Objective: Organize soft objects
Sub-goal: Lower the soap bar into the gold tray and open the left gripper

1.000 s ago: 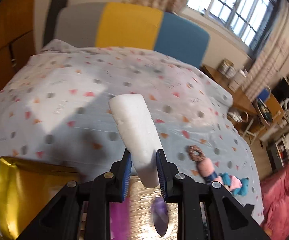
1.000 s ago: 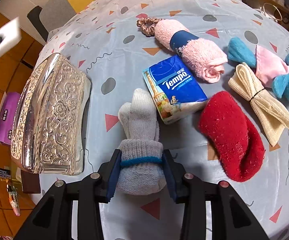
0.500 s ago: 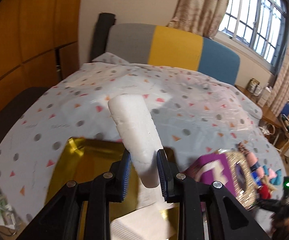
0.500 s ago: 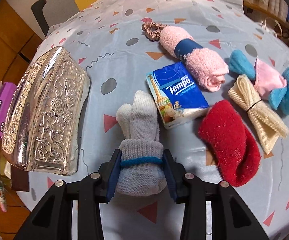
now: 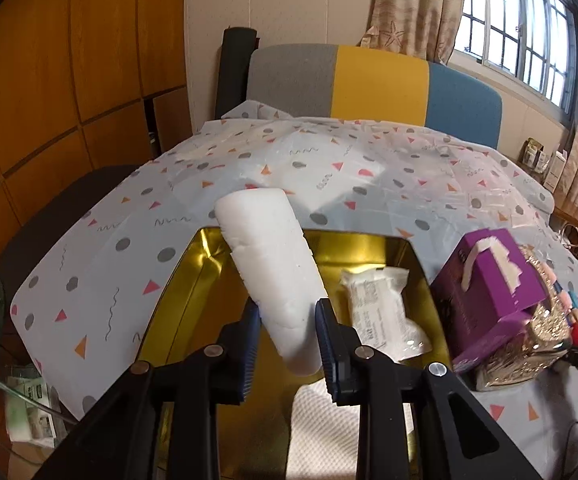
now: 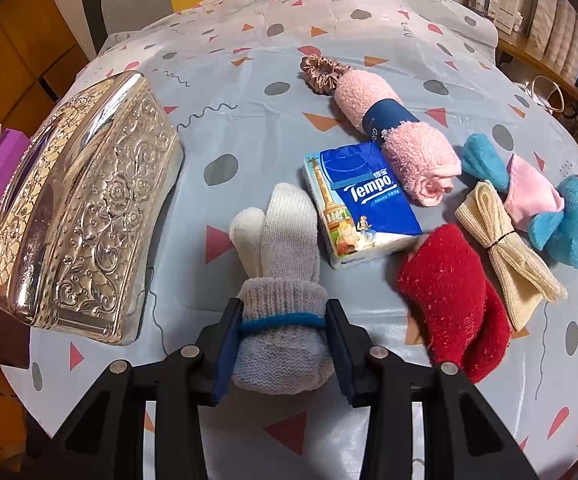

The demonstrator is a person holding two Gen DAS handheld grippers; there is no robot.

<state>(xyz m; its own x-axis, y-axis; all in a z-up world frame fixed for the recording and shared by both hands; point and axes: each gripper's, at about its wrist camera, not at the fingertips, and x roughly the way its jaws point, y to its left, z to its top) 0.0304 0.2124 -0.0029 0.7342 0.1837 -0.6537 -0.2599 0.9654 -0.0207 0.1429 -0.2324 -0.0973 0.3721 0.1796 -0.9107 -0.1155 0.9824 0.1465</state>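
The left hand-held gripper clamps a white foam-like roll above the open gold-lined box, where a wrapped white packet lies. The right hand-held gripper grips a grey knitted rolled sock bundle resting on the patterned bench, beside a blue Tempo tissue pack.

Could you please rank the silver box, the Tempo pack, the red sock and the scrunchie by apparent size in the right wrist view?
1. Silver box
2. Red sock
3. Tempo pack, close to the sock; fisheye leaves it unsure
4. Scrunchie
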